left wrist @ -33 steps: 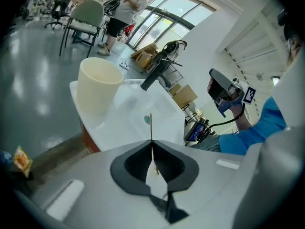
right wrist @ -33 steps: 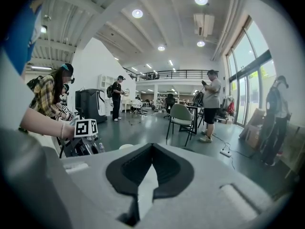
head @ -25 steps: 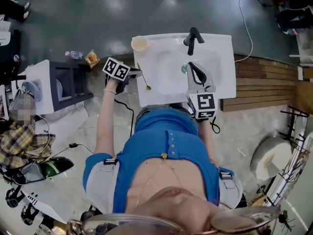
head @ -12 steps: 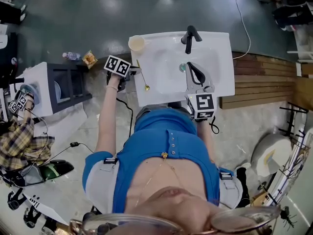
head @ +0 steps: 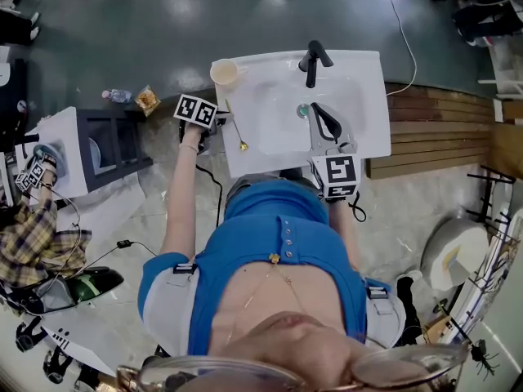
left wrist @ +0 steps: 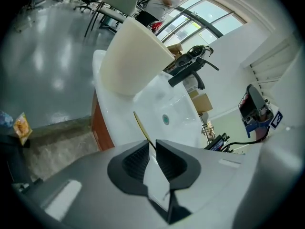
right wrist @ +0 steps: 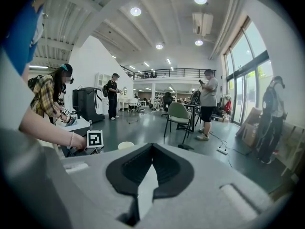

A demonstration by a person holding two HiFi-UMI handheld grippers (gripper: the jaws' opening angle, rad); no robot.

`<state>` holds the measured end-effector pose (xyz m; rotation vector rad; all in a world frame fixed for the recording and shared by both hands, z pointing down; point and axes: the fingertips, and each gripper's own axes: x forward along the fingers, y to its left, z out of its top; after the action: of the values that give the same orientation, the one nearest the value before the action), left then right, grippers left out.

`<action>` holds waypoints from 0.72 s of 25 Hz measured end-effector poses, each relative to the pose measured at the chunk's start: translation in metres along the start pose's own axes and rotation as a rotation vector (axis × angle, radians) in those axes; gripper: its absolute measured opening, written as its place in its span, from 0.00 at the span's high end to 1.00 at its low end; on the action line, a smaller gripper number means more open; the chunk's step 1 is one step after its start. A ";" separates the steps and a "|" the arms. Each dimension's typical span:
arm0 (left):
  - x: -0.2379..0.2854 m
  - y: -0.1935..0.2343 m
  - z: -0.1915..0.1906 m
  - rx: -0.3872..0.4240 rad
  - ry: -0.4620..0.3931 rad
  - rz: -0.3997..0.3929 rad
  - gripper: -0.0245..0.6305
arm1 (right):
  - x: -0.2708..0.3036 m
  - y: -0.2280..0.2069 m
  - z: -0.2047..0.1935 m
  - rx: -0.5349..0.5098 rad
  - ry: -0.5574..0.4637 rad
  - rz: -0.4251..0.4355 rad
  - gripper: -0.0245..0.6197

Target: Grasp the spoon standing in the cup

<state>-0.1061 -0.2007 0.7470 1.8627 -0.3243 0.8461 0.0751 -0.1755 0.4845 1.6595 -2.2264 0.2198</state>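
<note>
Its jaws pinching the spoon (head: 239,135) by the handle, the left gripper (head: 224,119) held it clear of the cup (head: 223,72) at the spoon's 11 o'clock on the sink (head: 359,88), the grasp apparently complete, while the right gripper (head: 317,114) rested pressed together and empty.

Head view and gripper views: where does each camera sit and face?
Head view: on the person's head, facing steeply down at the sink; torso and arms show.
Left gripper view: on the left hand-held gripper, facing the cup; jaws pinch the spoon.
Right gripper view: on the right hand-held gripper, facing the room; shut jaws, left forearm show.
All three show the cup.
</note>
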 end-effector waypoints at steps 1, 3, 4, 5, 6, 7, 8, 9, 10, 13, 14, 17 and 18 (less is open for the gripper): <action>0.000 0.001 0.000 -0.003 -0.001 0.006 0.89 | 0.000 0.000 0.000 0.000 -0.001 0.000 0.96; 0.000 0.001 0.000 -0.004 -0.008 0.020 0.89 | -0.001 -0.002 0.001 0.000 -0.002 -0.002 0.96; 0.000 0.001 0.001 -0.001 -0.014 0.027 0.89 | -0.001 -0.003 0.001 0.001 -0.003 -0.002 0.96; 0.000 0.000 0.001 0.004 -0.019 0.036 0.89 | -0.002 -0.003 0.001 0.002 -0.004 -0.003 0.96; 0.001 0.000 0.002 0.012 -0.023 0.048 0.88 | -0.002 -0.004 0.000 0.003 -0.004 -0.003 0.96; 0.001 0.000 0.002 0.023 -0.025 0.062 0.88 | -0.003 -0.005 0.000 0.004 -0.005 -0.003 0.96; 0.001 -0.001 0.001 0.036 -0.026 0.079 0.88 | -0.003 -0.005 0.000 0.006 -0.005 -0.003 0.96; 0.001 -0.001 0.001 0.050 -0.027 0.098 0.87 | -0.003 -0.005 0.000 0.007 -0.006 -0.002 0.96; 0.001 -0.002 0.001 0.064 -0.028 0.118 0.87 | -0.004 -0.005 -0.001 0.008 -0.007 0.000 0.96; 0.003 -0.003 0.001 0.101 -0.029 0.174 0.86 | -0.004 -0.005 0.000 0.008 -0.009 0.007 0.96; 0.003 -0.002 0.001 0.115 -0.026 0.198 0.86 | -0.004 -0.005 0.000 0.007 -0.010 0.009 0.96; 0.002 0.004 0.000 0.182 -0.009 0.301 0.96 | -0.005 -0.004 0.000 0.007 -0.014 0.016 0.96; 0.003 0.004 -0.001 0.198 -0.004 0.323 0.96 | -0.005 -0.004 0.000 0.007 -0.016 0.019 0.96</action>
<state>-0.1068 -0.2014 0.7523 2.0261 -0.5728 1.1259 0.0807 -0.1722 0.4826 1.6498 -2.2564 0.2196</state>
